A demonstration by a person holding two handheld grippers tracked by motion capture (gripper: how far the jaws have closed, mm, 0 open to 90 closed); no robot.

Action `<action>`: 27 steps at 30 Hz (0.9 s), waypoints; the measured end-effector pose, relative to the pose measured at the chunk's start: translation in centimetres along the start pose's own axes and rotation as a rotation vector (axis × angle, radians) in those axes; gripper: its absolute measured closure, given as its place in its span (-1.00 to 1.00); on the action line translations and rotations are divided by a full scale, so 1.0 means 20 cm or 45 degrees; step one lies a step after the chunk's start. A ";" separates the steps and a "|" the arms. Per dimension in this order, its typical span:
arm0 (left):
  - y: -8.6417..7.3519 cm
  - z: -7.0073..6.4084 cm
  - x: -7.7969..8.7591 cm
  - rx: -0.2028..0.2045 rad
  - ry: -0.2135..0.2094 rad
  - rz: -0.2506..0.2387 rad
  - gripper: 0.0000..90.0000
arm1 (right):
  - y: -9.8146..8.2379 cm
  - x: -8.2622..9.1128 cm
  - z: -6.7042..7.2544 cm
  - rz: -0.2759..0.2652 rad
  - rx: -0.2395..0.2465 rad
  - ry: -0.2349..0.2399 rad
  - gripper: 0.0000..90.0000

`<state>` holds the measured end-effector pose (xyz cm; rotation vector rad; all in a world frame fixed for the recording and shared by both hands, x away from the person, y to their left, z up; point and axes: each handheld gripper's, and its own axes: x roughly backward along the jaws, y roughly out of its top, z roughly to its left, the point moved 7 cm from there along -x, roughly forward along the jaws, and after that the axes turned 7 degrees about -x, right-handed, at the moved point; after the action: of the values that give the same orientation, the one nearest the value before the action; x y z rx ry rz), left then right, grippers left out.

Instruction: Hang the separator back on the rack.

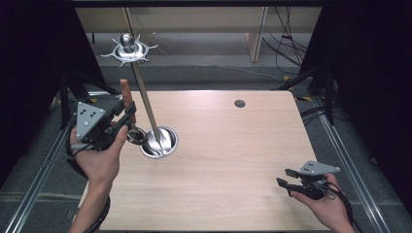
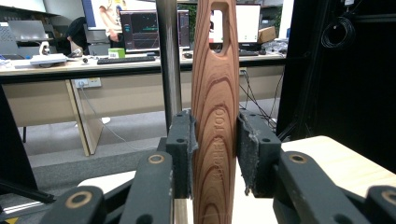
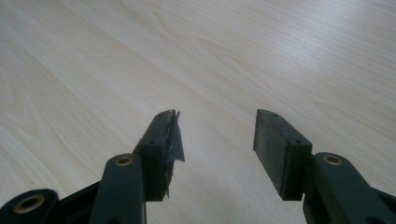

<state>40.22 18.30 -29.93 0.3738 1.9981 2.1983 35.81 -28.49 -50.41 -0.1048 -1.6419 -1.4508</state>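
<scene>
My left gripper is shut on the wooden handle of a kitchen tool and holds it upright at the table's left edge. In the left gripper view both pads press the sides of the wooden handle, which has a slot hole at its top. A metal ring shows just below the jaws, at the tool's lower end. Right beside it stands a metal hanging stand with a round base and a crown of hooks. Its pole rises just behind the handle. My right gripper rests open near the front right of the table, jaws apart with nothing between them.
The light wooden table has a small round cable hole at the back. Dark frame rails run along both sides. Beyond the table, the left gripper view shows desks with monitors and people.
</scene>
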 end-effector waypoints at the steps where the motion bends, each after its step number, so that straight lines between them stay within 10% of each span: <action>1: 0.00 0.00 0.00 0.000 0.001 -0.001 0.49 | 0.00 0.00 0.00 0.000 0.001 0.000 0.11; 27: 0.05 0.01 -0.03 0.006 0.008 -0.026 0.49 | 0.00 0.00 0.00 -0.002 -0.001 -0.002 0.11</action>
<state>40.84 18.21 -29.03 0.3460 2.0019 2.1858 35.82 -28.47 -50.43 -0.1049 -1.6429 -1.4524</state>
